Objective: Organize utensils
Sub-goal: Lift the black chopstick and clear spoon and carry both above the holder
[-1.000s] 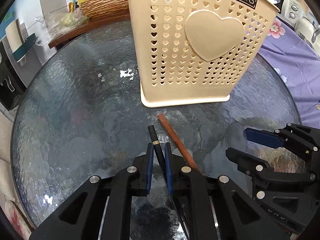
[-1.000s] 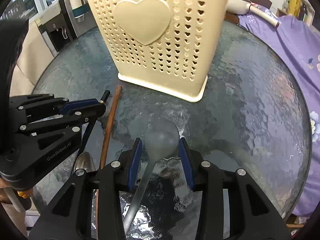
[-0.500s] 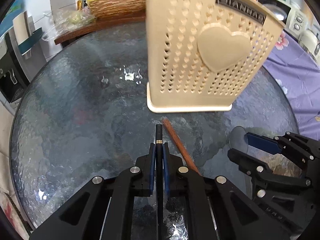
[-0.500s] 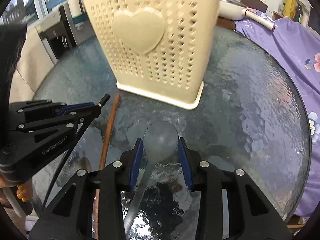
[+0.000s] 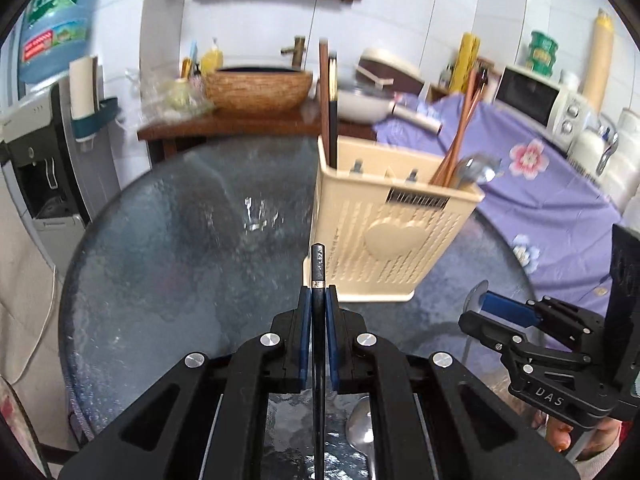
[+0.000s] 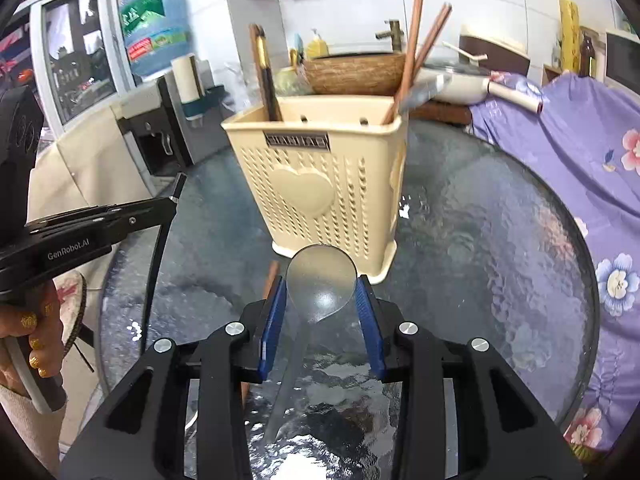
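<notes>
Kitchen corner, tiled wall, water dispenser at left, purple floral cloth at right; work surface is a round textured glass table (image 5: 168, 280) with a cream perforated utensil holder (image 5: 384, 240) standing upright on it. Holder already carries brown and black chopsticks and a metal spoon (image 5: 476, 170) in its compartments. Change since a second ago: both views then looked steeply down at the tabletop with the holder looming above; now both look across the holder's open rim, so both tools have been lifted off the glass with their loads. Left gripper (image 5: 319, 308) has its blue pads pinched narrow on a black chopstick (image 5: 318, 268), which a second ago lay slanted between looser pads and is now straight. Right gripper (image 6: 321, 300) holds a translucent spoon (image 6: 322, 276) by the sides of its bowl, jaws moderately apart. Reading: pickup done, carry to the holder under way, insertion not yet begun. Chopstick's long axis runs along the left gripper's line, ringed end forward toward the holder's near corner, the rest trailing back under the tool. Spoon's bowl points forward at the holder's base, handle trailing down and back. One brown chopstick (image 6: 271, 276) is left on the glass, just left of the spoon
</notes>
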### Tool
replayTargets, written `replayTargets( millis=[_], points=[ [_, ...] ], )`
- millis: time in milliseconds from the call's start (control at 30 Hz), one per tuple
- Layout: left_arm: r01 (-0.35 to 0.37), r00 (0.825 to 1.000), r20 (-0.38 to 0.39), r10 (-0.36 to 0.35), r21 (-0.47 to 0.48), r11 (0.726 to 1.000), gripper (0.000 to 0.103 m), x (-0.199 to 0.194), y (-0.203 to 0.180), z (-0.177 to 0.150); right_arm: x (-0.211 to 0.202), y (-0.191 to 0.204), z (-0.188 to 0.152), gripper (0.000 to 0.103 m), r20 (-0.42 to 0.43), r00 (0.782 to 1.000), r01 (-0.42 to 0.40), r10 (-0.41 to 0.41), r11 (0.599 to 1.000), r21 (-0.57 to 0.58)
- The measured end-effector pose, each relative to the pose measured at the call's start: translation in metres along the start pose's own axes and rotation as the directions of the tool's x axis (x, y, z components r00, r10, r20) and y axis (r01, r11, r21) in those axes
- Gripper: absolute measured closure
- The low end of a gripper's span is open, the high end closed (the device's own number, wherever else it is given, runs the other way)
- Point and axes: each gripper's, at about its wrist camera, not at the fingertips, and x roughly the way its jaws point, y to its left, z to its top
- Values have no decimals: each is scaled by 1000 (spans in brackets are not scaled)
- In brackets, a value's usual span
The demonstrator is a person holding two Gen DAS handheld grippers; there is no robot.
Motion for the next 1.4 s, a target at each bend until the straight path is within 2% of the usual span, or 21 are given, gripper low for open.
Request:
replayTargets(
  millis=[433, 733, 900, 1033, 1167, 1300, 1333, 1400],
  points=[
    [19, 991, 133, -24, 39, 999, 96, -56, -18, 17, -54, 23, 20, 67, 107, 994, -6, 14, 997, -82],
    [18, 976, 215, -39, 98, 995, 96, -85, -36, 49, -83, 25, 60, 67, 171, 985, -22, 38, 995, -95],
    [57, 966, 246, -84, 117, 991, 96, -101, -42, 83, -92, 15, 95, 67, 225, 974, 2, 14, 998, -68],
    [53, 957, 277, -86, 123, 991, 96, -107, -48, 118, -98, 9, 125, 67, 285, 958, 29, -14, 998, -47],
    [30, 949, 309, -60, 102, 994, 96, -103, -52, 151, -98, 9, 154, 67, 357, 931, 93, -71, 995, -46],
    [25, 942, 333, -46, 68, 997, 98, -92, -54, 175, -91, 13, 175, 67, 447, 881, 206, -154, 976, -69],
    [19, 939, 342, -38, 60, 998, 103, -89, -54, 180, -88, 13, 179, 67, 458, 874, 220, -163, 973, -74],
    [-5, 934, 356, -14, 51, 999, 103, -82, -54, 185, -79, 15, 183, 67, 468, 865, 251, -184, 964, -85]
  ],
)
